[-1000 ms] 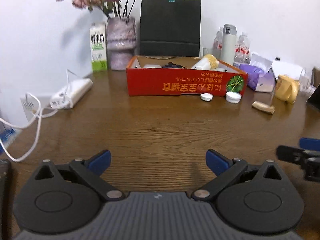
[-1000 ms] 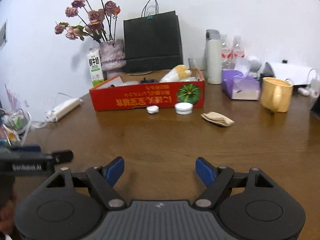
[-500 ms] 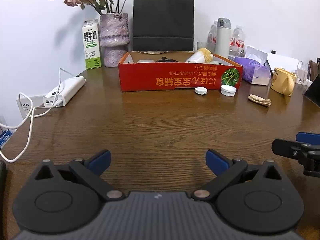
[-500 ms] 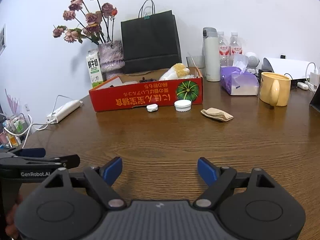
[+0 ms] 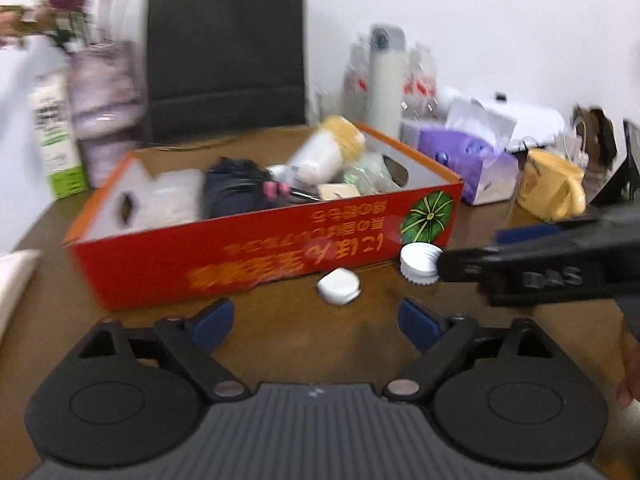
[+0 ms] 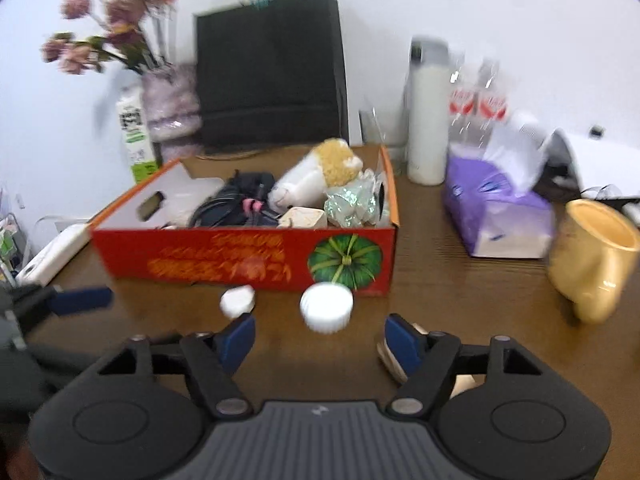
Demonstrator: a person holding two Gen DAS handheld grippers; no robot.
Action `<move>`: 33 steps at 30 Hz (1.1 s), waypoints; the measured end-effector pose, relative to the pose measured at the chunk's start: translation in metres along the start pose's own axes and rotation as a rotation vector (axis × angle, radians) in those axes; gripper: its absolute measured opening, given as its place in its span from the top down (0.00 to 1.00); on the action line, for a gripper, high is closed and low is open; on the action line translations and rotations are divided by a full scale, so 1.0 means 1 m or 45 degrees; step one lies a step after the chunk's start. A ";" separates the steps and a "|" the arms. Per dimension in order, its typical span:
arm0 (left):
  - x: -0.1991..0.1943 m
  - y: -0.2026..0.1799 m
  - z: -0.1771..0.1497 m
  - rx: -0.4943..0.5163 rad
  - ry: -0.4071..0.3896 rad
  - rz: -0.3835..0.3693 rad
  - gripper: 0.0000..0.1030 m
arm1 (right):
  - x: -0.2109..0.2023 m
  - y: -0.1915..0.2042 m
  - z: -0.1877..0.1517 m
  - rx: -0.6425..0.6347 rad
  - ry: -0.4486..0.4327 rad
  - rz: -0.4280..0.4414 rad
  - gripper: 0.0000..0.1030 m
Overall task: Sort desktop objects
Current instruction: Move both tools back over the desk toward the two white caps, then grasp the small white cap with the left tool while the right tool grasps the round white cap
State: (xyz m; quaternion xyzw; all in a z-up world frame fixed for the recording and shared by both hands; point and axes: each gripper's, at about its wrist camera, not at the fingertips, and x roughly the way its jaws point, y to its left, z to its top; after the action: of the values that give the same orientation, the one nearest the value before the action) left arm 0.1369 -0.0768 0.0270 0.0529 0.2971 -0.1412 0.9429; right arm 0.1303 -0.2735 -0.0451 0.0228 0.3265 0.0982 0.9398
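Note:
A red cardboard box [image 5: 256,264] [image 6: 240,258] holds cables, a white plush toy and packets. In front of it on the wooden table lie a small white case [image 5: 338,287] [image 6: 237,300] and a ribbed white lid [image 5: 420,266] [image 6: 327,307]. My left gripper [image 5: 316,322] is just short of the case; its jaws are closing with nothing between them. My right gripper [image 6: 320,340] is just short of the lid; its jaws are closing too and are also empty. One of the right gripper's fingers [image 5: 500,268] reaches in beside the lid. A folded brown napkin [image 6: 390,356] is partly hidden behind the right finger.
A purple tissue box [image 6: 500,216], yellow mug [image 6: 596,264], white thermos [image 6: 426,120] and water bottles stand to the right. A black paper bag [image 6: 272,76], flower vase [image 6: 172,104] and milk carton [image 6: 134,136] line the back wall. A white power bank [image 6: 52,256] lies left.
Both grippers have moved forward across the table to just short of the red box. The white case and lid now lie right before the fingers. Both pairs of jaws stand narrower.

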 end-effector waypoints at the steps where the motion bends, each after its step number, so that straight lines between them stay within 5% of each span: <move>1: 0.010 -0.001 0.002 0.006 0.008 -0.016 0.20 | 0.013 -0.002 0.006 0.001 0.023 0.007 0.36; 4: 0.039 -0.006 0.008 0.007 0.053 -0.068 0.38 | 0.048 -0.004 0.018 -0.012 0.092 -0.017 0.43; 6: 0.052 -0.006 0.006 0.007 0.068 -0.083 0.72 | 0.061 -0.009 0.016 0.022 0.121 0.016 0.63; 13: 0.050 -0.003 0.005 -0.004 0.049 -0.134 0.72 | 0.066 -0.011 0.007 0.031 0.073 0.080 0.63; 21: 0.041 0.000 0.008 -0.038 0.010 -0.061 0.72 | 0.061 -0.015 0.007 0.046 0.043 0.061 0.63; 27: -0.027 0.006 -0.012 -0.125 -0.090 0.012 0.72 | 0.011 0.007 -0.003 -0.006 -0.078 -0.029 0.63; 33: -0.100 0.011 -0.042 -0.209 -0.146 0.072 0.72 | -0.053 0.043 -0.040 -0.096 -0.142 0.011 0.62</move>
State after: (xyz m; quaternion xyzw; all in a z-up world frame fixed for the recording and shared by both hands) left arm 0.0391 -0.0352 0.0502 -0.0244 0.2515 -0.0924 0.9631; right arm 0.0578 -0.2429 -0.0399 -0.0057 0.2696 0.1131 0.9563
